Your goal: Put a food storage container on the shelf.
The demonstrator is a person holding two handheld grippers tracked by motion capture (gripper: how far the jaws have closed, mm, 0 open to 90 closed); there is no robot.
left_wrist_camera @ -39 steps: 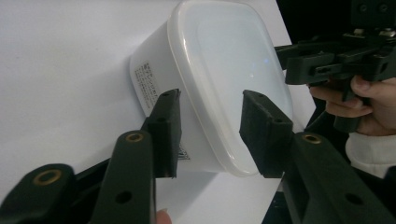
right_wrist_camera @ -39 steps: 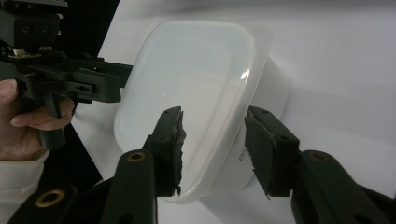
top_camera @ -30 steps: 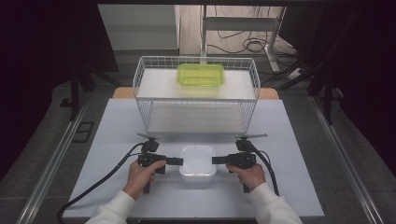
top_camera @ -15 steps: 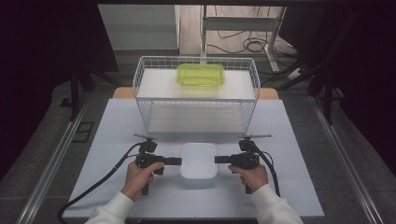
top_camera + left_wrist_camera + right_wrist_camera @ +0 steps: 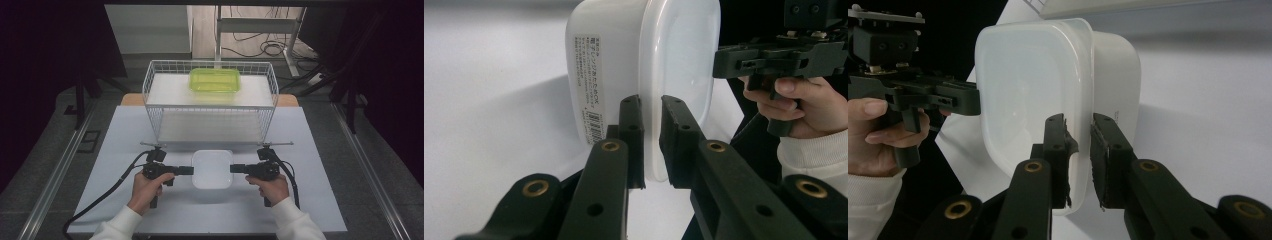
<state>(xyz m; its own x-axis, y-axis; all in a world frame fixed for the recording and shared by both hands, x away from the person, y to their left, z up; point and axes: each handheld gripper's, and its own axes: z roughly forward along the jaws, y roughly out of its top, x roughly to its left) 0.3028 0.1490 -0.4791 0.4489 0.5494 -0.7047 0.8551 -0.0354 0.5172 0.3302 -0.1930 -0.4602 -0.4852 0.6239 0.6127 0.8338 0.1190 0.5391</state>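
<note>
White box (image 5: pixel 212 169) clamped by left tongs (image 5: pixel 192 170), right tongs (image 5: pixel 231 168); wire basket (image 5: pixel 210 107) just behind.

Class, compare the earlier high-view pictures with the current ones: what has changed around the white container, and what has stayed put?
Both grippers have just been closing: the left gripper and right gripper now pinch the rim of the white container from opposite sides, its rim between each pair of fingers. The container sits slightly nearer the person than before. Unchanged: the wire basket and the green container on top of it.
</note>
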